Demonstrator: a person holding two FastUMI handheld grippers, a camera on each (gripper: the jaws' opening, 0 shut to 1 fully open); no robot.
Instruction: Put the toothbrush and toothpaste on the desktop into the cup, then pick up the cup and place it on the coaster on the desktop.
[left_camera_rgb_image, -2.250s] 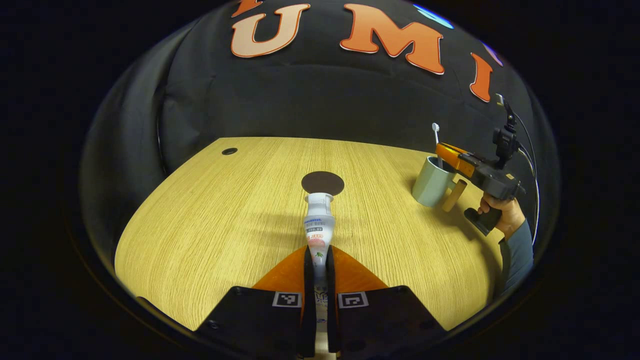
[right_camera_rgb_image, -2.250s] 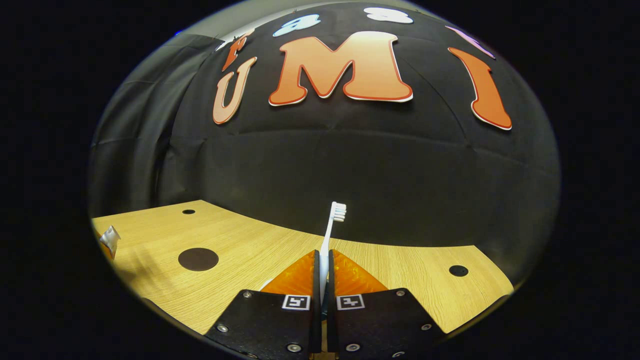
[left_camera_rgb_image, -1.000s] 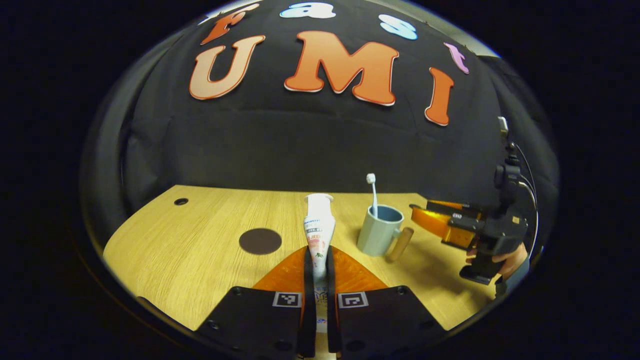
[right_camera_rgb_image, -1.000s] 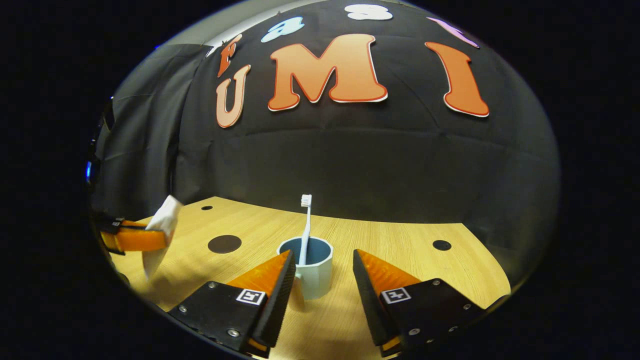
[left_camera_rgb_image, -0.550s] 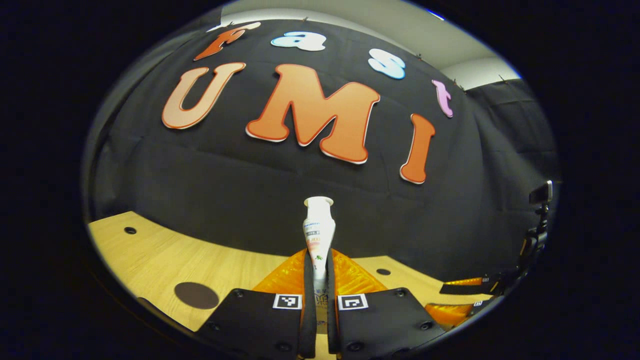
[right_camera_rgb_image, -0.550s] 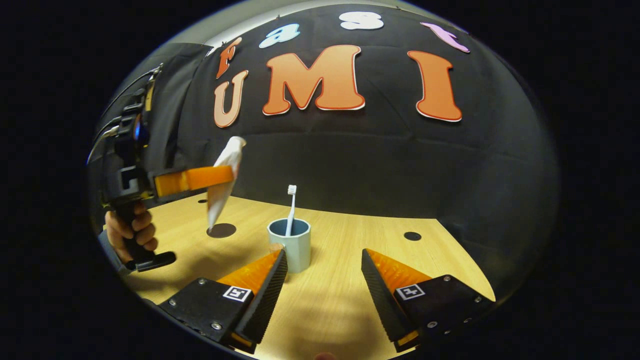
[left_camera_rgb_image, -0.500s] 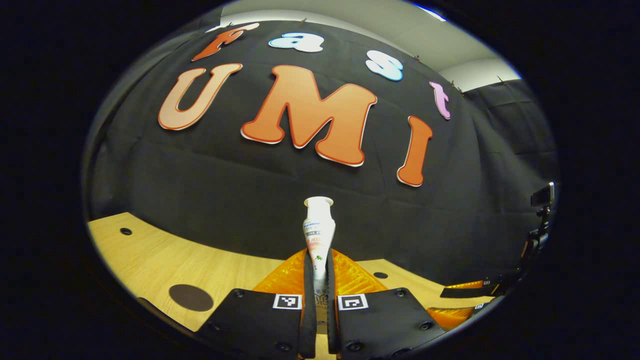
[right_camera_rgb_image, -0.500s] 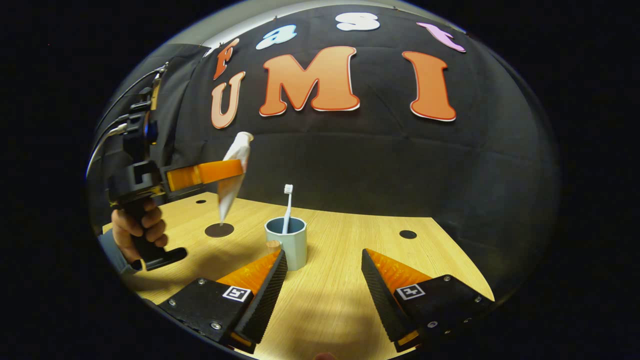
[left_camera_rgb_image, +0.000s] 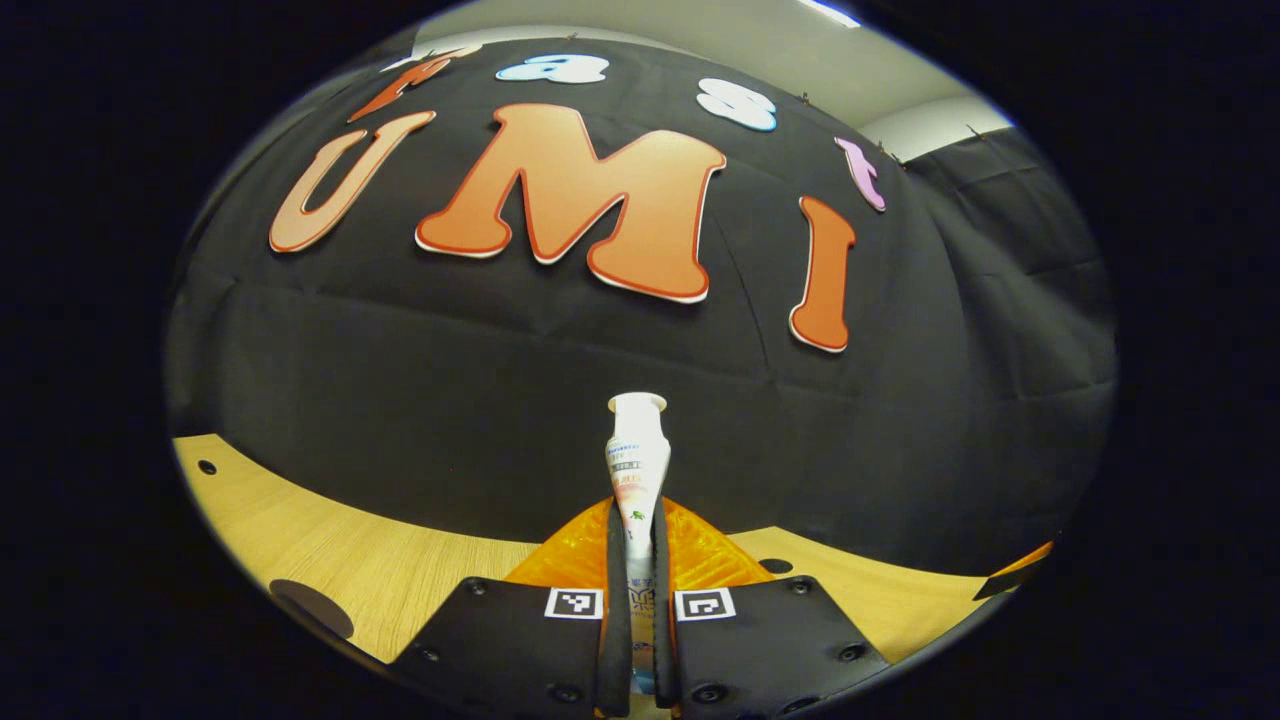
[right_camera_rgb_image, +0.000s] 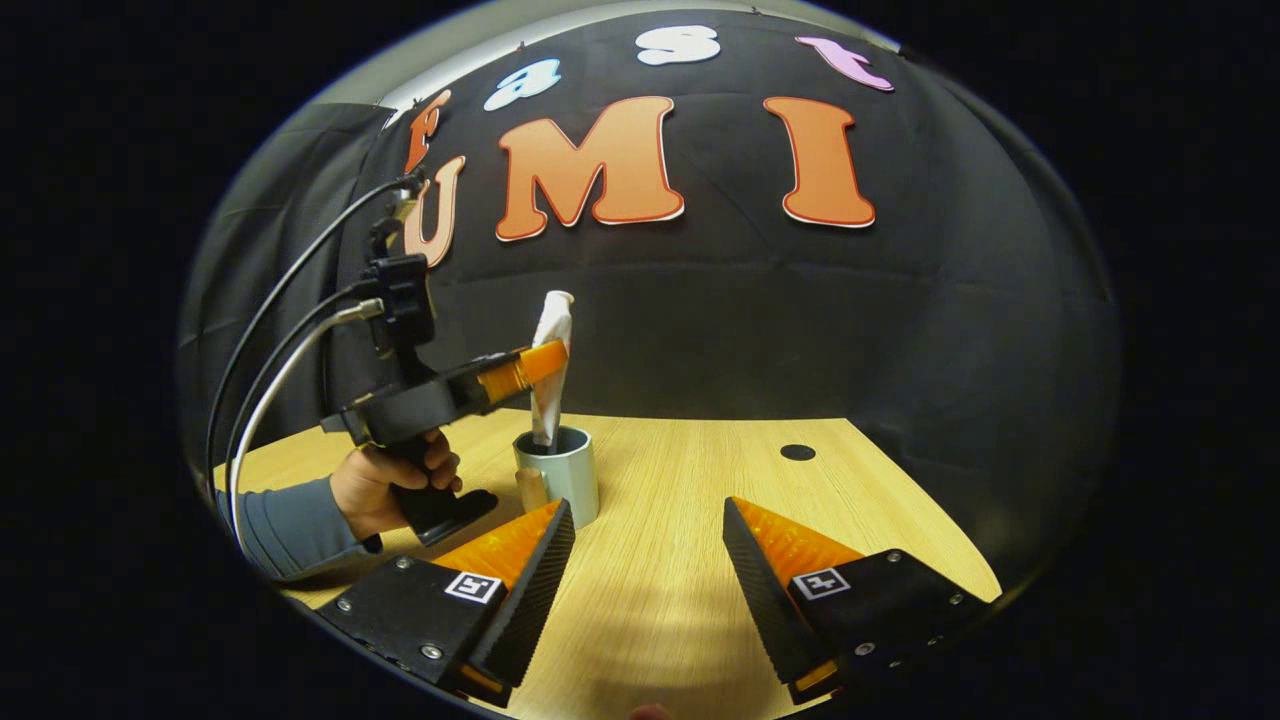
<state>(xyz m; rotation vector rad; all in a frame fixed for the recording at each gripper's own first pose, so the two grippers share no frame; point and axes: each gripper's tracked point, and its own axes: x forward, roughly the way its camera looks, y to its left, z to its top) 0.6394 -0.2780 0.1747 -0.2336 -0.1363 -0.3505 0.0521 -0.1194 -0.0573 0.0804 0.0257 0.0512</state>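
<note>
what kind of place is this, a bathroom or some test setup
Likely a staged recording booth, not a bathroom: black cloth wall, bare wooden desktop, and a hand-held gripper lowering toothpaste into a cup.

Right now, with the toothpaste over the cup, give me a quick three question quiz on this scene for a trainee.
1. True or false: the left gripper is shut on the toothpaste tube.
2. Multiple choice: the right gripper is A) shut on the cup handle, B) open with nothing between its fingers, C) shut on the toothpaste tube.
3. Fill in: the tube's lower end sits at the mouth of the ____.

Key
1. True; in the left gripper view both fingers press the tube.
2. B
3. cup, which stands on the desktop, not on a coaster.
</note>
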